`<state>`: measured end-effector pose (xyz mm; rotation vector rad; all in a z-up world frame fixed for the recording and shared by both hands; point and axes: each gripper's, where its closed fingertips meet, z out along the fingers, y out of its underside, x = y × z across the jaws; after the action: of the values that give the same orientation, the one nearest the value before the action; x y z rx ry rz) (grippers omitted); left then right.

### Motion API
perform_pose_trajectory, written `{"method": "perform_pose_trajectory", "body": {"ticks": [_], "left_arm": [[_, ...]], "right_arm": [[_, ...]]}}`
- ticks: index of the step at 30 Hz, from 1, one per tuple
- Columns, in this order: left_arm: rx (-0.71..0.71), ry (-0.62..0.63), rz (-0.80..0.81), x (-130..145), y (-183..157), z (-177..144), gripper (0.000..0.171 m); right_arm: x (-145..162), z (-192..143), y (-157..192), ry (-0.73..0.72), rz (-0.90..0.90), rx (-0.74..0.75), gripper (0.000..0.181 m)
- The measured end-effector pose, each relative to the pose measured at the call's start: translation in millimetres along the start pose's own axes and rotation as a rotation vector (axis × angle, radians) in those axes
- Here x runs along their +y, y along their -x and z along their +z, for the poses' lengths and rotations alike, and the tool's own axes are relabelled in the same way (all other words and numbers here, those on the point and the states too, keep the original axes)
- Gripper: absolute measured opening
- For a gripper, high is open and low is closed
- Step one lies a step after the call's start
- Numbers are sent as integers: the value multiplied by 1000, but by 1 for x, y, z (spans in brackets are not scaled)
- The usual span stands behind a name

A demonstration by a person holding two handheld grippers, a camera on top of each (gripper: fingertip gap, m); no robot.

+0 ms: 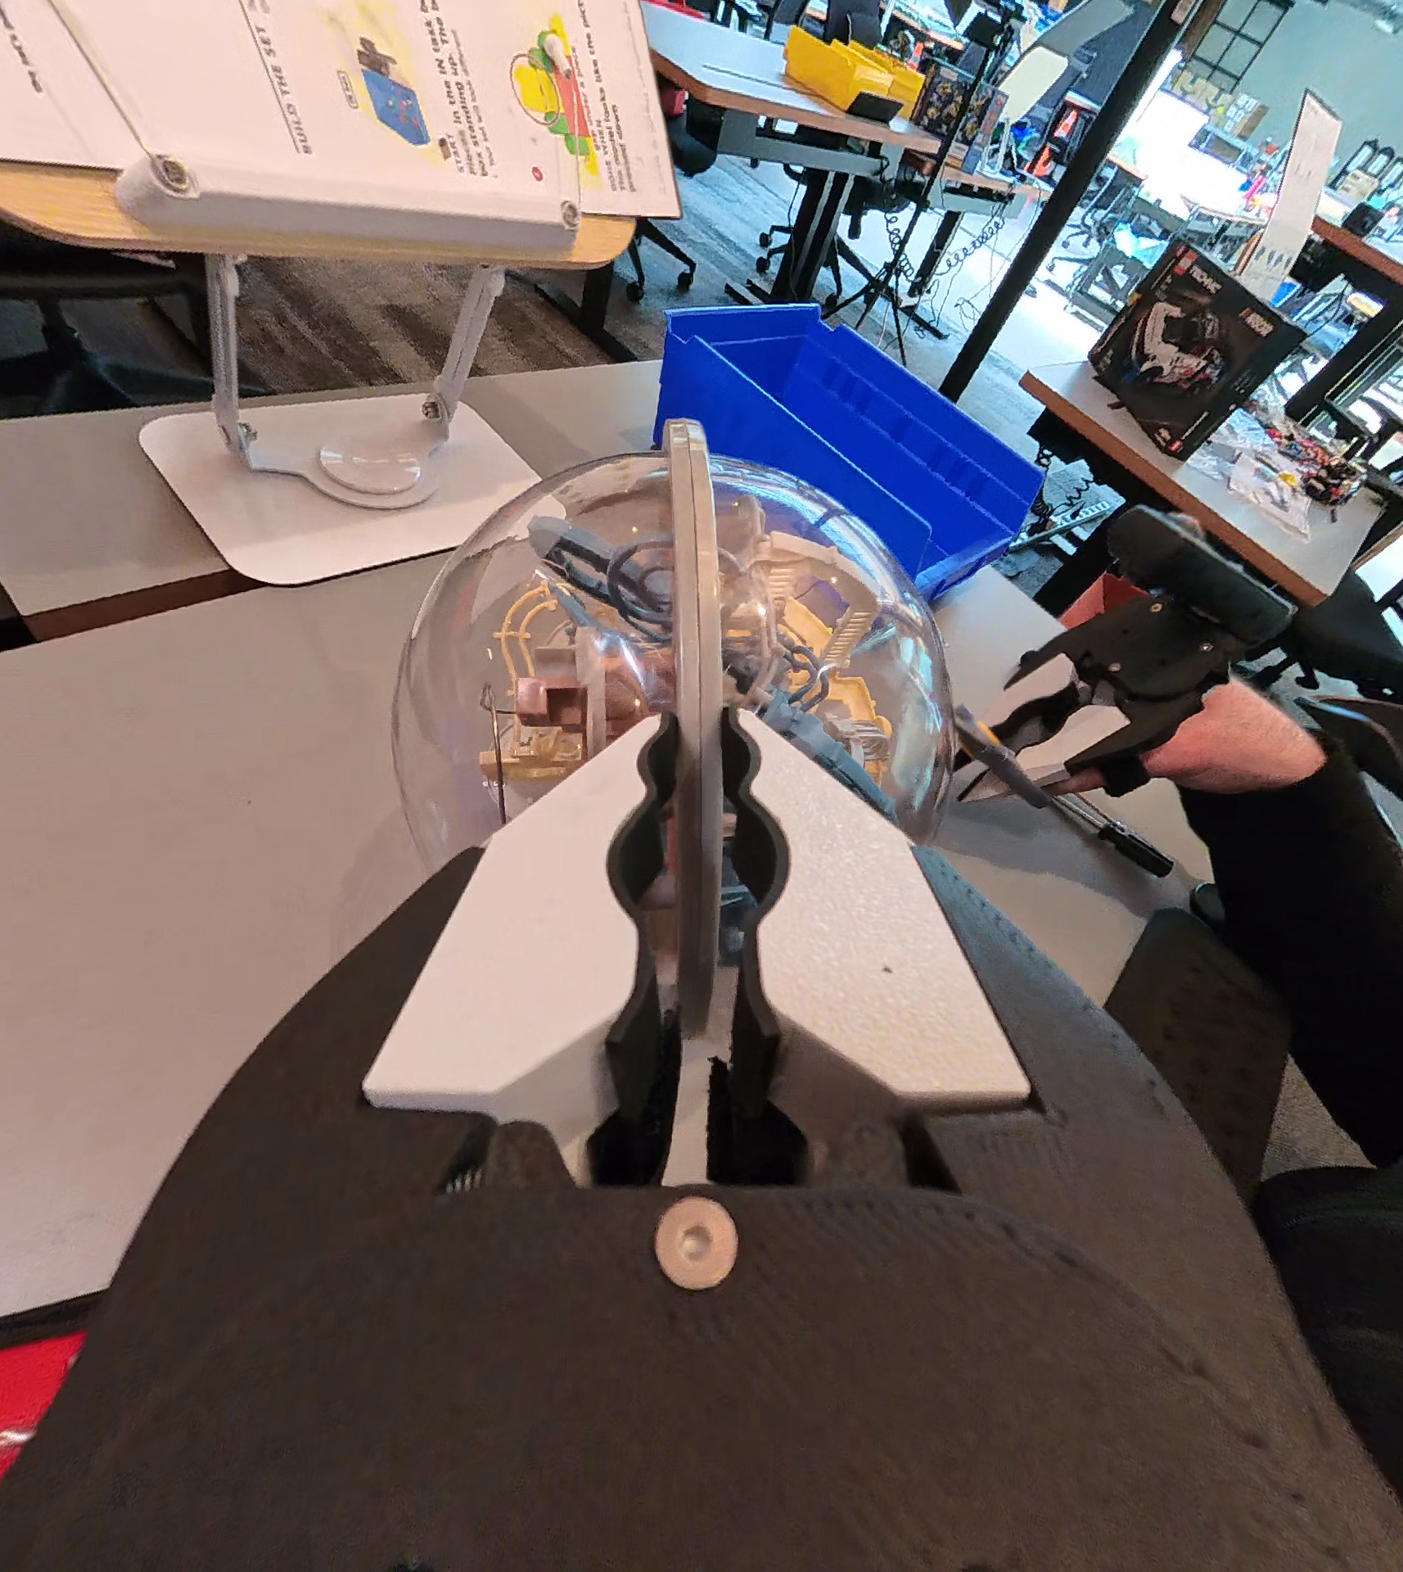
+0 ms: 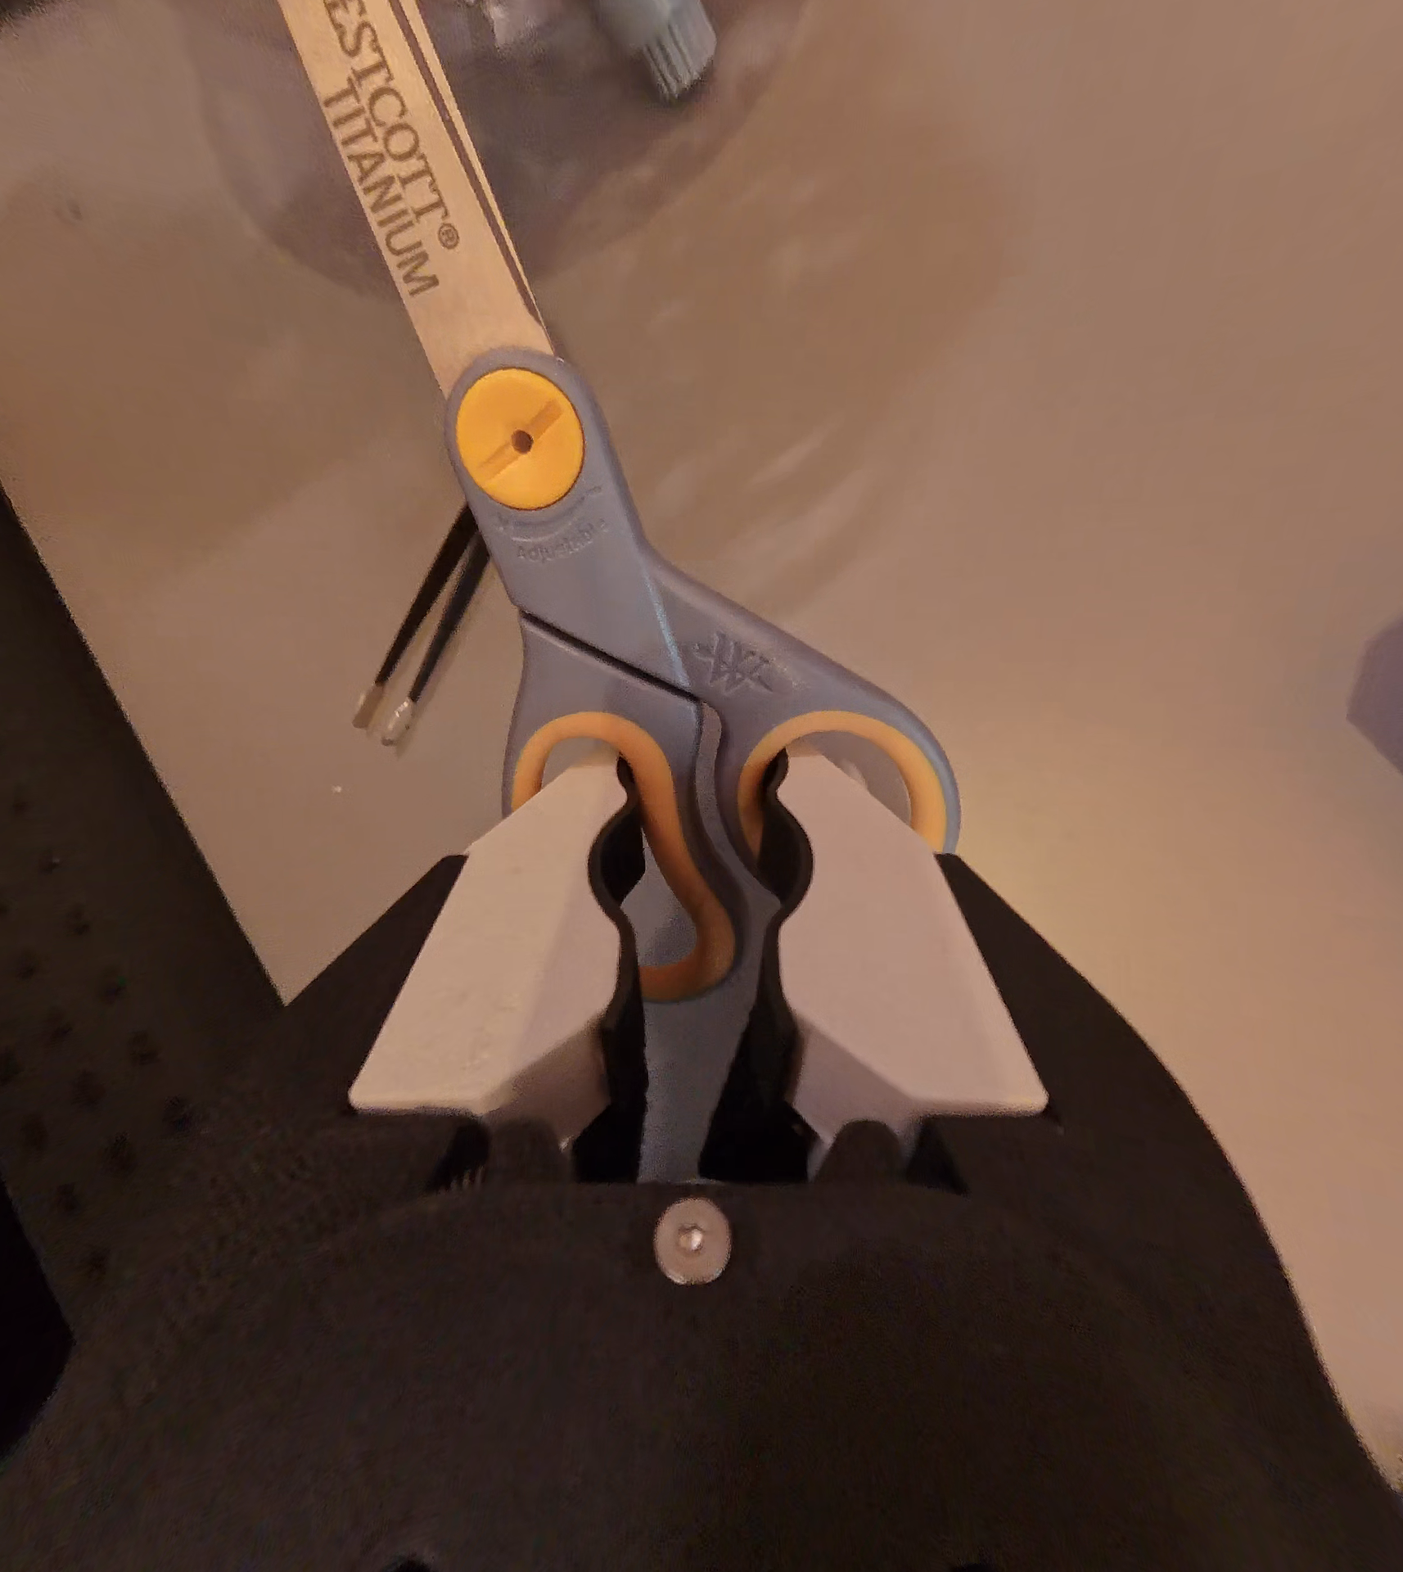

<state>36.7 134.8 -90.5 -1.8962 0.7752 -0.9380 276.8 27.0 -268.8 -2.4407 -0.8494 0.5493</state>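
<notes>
My left gripper [image 1: 696,723] is shut on the grey rim [image 1: 694,595] that rings a clear plastic ball [image 1: 511,663]. The ball holds a maze of tan, grey and yellow tracks and rests on the grey table [image 1: 128,808]. My right gripper [image 2: 698,766] is shut on the grey-and-yellow handles of a pair of scissors [image 2: 587,578]. The closed blades point up and left toward the ball's blurred clear wall [image 2: 579,128]. In the left wrist view the right gripper [image 1: 1000,736] sits just right of the ball, held by a hand [image 1: 1225,740].
Black tweezers [image 2: 426,612] lie on the table under the scissors. A blue bin [image 1: 851,425] stands behind the ball. A white stand [image 1: 324,485] holds an instruction sheet [image 1: 341,111] at the back left. A black pen-like tool [image 1: 1132,842] lies near the table's right edge. Left tips to right tips: about 30 cm.
</notes>
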Motion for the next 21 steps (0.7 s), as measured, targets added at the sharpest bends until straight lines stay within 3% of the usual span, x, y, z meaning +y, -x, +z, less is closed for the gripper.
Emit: {"method": "perform_pose_trajectory", "body": {"ticks": [8, 18, 21], "left_arm": [[12, -27, -52, 5, 12, -6, 7], [24, -54, -75, 14, 20, -9, 7], [20, -57, -76, 17, 23, -11, 7]], "right_arm": [[29, 1, -18, 236, -72, 144, 19], [26, -1, -25, 428, -269, 258, 21], [25, 0, -25, 487, -317, 269, 30]]}}
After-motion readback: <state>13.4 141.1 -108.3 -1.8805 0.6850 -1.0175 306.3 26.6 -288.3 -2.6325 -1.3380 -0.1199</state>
